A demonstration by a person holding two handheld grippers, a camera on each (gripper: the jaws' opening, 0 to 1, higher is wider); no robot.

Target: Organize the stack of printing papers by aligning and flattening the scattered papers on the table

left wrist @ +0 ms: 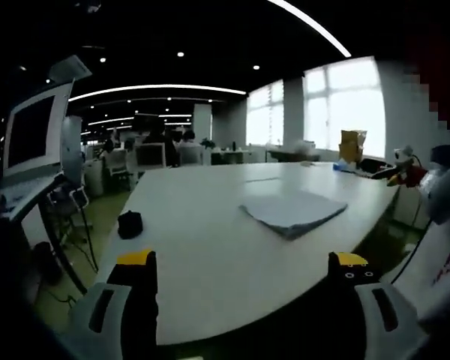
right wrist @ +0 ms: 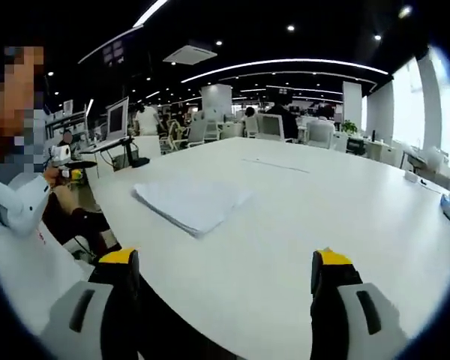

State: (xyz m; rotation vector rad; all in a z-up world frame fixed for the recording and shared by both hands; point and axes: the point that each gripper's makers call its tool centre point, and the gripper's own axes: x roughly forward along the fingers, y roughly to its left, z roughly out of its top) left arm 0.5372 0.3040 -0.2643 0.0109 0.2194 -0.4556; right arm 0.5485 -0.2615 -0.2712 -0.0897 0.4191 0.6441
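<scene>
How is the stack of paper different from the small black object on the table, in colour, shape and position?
The paper stack is pale grey-white, while the small black object is dark. The stack is wide and flat; the object is compact and stands higher for its width. In the left gripper view the stack lies toward the table's right side, the object near its left edge. Both rest on the white table, untouched.

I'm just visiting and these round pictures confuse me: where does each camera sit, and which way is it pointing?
Left gripper view: it rides on the left gripper, looking forward between its two yellow-tipped fingers across the white table at the paper stack, a small black object and the windows; a white sleeve shows at right.
Right gripper view: it rides on the right gripper, facing the same table and paper stack, with the office behind; a person sits at left.
Both share the table and paper stack, seen from opposite sides.
</scene>
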